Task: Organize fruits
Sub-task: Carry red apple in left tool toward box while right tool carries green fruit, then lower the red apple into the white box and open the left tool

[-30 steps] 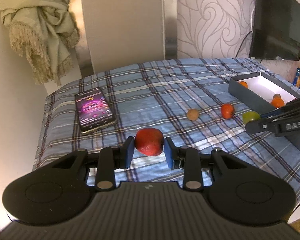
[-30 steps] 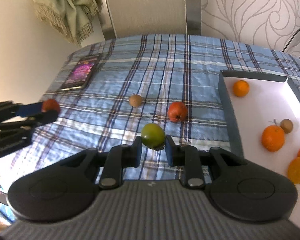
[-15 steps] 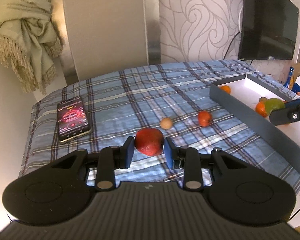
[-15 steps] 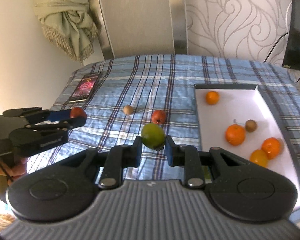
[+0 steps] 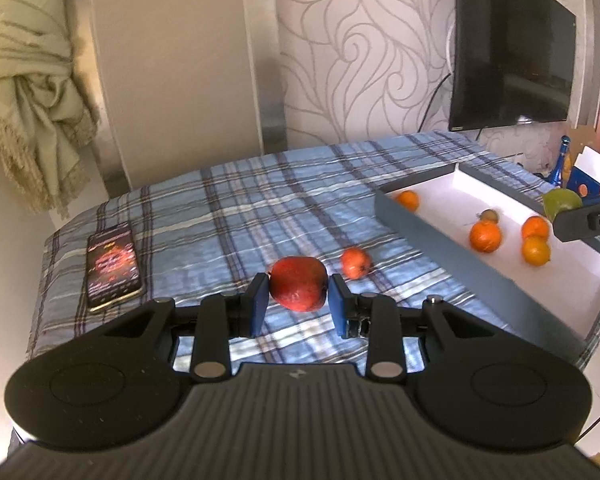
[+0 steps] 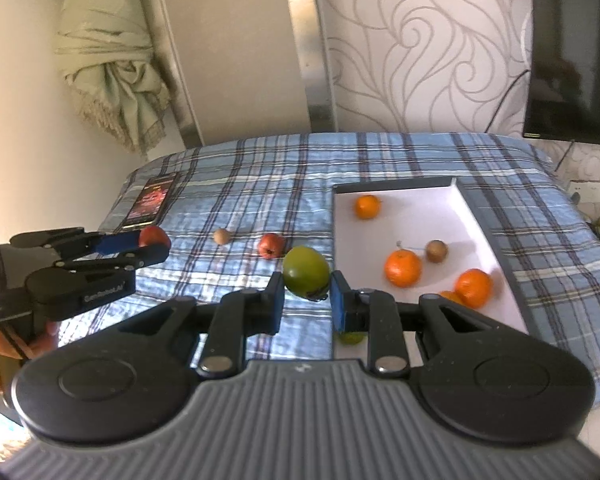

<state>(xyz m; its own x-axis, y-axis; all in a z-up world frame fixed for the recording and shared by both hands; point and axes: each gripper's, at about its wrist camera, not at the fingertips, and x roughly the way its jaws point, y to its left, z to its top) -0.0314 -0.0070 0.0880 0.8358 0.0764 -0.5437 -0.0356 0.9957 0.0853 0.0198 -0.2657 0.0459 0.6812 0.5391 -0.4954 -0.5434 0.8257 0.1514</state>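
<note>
Above the grey-walled, white-floored rectangular tray (image 6: 396, 185), going by the left wrist view, held a smooth round green fruit (image 6: 306, 271) in the right tool (image 6: 307, 296), blue pads closed on its two sides. Left of the tray, above the blue plaid cloth (image 5: 227, 200), gripped a glossy round red apple (image 5: 298, 289) in the left tool (image 5: 298, 297), pads likewise shut on it and lifted clear of the cloth.

Judged the step in hand as delivery into the tray. Best done by lowering the green fruit close to the white floor before parting the pads, to keep it from rolling or bouncing. Best aimed at the bare far half of the tray, away from the round oranges (image 6: 402, 268) and the small brown fruit (image 6: 436, 251) clustered in its near half. Best followed by the apple, lifted over the left wall of the tray rather than dragged against it.

Left of the tray, on the cloth, noted a small red fruit (image 6: 271, 245) and, further left, a small tan round fruit (image 6: 221, 236), both yet to be collected. Further left again, noted a lit black smartphone (image 6: 151, 202), well clear of the path. Partly hidden under the right tool, made out another green shape at the near end of the tray, too covered to name.
</note>
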